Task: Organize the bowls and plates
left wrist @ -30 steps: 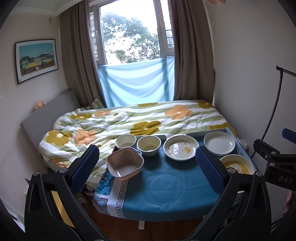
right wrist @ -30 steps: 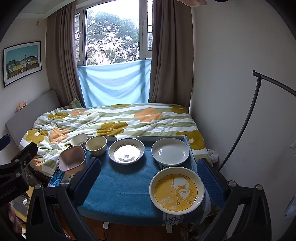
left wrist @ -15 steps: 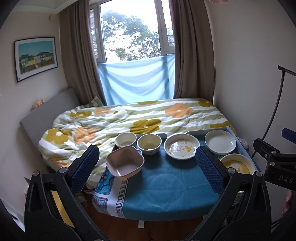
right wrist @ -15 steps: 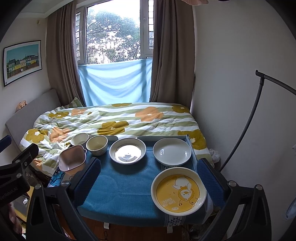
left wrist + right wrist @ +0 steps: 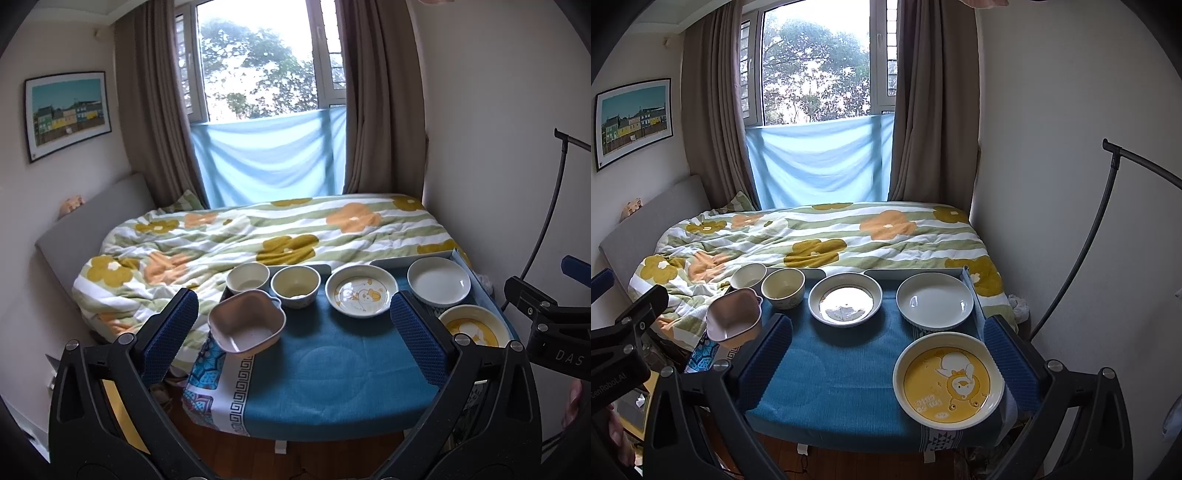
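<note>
Six dishes: all sit on the table [image 5: 827, 384], which wears a blue cloth and stands at the near end of the bed [image 5: 820, 236]; none is stacked.
Bowls: a pink bowl [image 5: 246, 320] with small handles sits at the near left edge, a white bowl [image 5: 247, 277] and a cream bowl [image 5: 294, 285] side by side just beyond it.
Plates: a duck-print plate [image 5: 361, 290] lies mid-table, a plain white plate [image 5: 936, 301] far right, and a yellow plate [image 5: 947, 380] near right, its far rim close to or slightly over the white plate's.
Left gripper [image 5: 293, 328]: jaws wide apart, holding nothing, hovering at the near edge, with the pink bowl just inside its left finger.
Right gripper [image 5: 886, 350]: also spread wide and empty, its fingers framing the yellow plate.
Step in hand: as I judge it, the approach before any first pick.
Next move: probably lowering one gripper over a rim, the yellow plate or pink bowl being nearest, and closing firmly.
Care: glazed rims look slippery, so a shallow pinch could let a dish tilt.
</note>
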The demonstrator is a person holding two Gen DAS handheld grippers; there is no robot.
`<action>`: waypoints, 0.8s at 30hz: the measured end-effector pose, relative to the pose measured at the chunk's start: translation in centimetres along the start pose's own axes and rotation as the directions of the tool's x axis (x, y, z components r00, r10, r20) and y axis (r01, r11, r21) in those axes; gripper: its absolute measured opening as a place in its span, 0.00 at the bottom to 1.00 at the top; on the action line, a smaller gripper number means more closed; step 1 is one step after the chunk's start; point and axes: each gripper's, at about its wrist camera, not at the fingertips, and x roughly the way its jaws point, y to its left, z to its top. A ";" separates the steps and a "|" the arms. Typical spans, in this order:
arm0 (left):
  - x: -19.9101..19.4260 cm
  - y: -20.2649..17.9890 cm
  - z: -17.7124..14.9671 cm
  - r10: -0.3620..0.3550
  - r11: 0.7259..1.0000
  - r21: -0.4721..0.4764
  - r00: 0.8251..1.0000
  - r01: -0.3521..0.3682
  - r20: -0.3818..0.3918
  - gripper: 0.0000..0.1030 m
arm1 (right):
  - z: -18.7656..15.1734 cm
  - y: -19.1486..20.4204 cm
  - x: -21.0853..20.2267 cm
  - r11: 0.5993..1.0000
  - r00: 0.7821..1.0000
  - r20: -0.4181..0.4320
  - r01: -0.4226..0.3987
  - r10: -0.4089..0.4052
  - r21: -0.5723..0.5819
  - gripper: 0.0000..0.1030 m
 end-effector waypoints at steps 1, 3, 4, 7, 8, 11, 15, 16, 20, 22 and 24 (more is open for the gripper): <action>0.0 -0.1 0.0 -0.002 1.000 0.002 1.000 0.002 -0.002 1.00 | 0.0 0.0 0.0 1.000 1.000 -0.001 -0.001 0.001 0.002 1.00; 0.2 0.0 0.1 -0.008 1.000 0.007 1.000 0.008 -0.011 1.00 | 0.0 0.0 0.0 1.000 1.000 -0.001 -0.007 0.007 0.008 1.00; 0.5 0.0 0.3 -0.014 1.000 0.011 1.000 0.014 -0.020 1.00 | -0.1 0.0 0.1 1.000 1.000 0.000 -0.010 0.010 0.019 1.00; 1.4 -0.3 0.8 -0.034 0.999 0.033 0.999 0.035 -0.035 1.00 | -0.2 -0.6 0.3 0.999 1.000 0.010 -0.011 0.010 0.051 1.00; 1.8 -0.6 1.0 -0.038 0.998 0.045 0.999 0.040 -0.038 1.00 | -0.4 -0.9 0.3 0.998 1.000 0.021 0.008 -0.010 0.057 1.00; 3.6 -2.0 1.1 -0.104 0.991 0.084 0.993 0.109 -0.065 1.00 | -1.0 -2.0 0.6 0.997 0.998 -0.017 0.065 -0.064 0.047 1.00; 7.2 -5.1 0.2 -0.197 0.966 0.133 0.966 0.219 -0.165 1.00 | -2.7 -4.4 1.7 0.992 0.989 -0.116 0.103 -0.094 0.076 1.00; 8.2 -6.1 -0.2 -0.218 0.959 0.140 0.956 0.247 -0.194 1.00 | -3.4 -5.2 2.0 0.990 0.987 -0.137 0.104 -0.090 0.099 1.00; 12.2 -9.9 -2.3 -0.309 0.922 0.130 0.896 0.365 -0.319 1.00 | -5.6 -9.0 3.7 0.977 0.975 -0.207 0.118 -0.080 0.175 1.00; 14.2 -11.7 -3.5 -0.372 0.893 0.104 0.849 0.437 -0.376 1.00 | -6.7 -11.0 4.9 0.972 0.966 -0.249 0.126 -0.073 0.200 1.00; 16.0 -13.4 -4.8 -0.405 0.873 0.084 0.811 0.480 -0.423 1.00 | -7.8 -13.1 6.4 0.967 0.957 -0.284 0.128 -0.061 0.222 1.00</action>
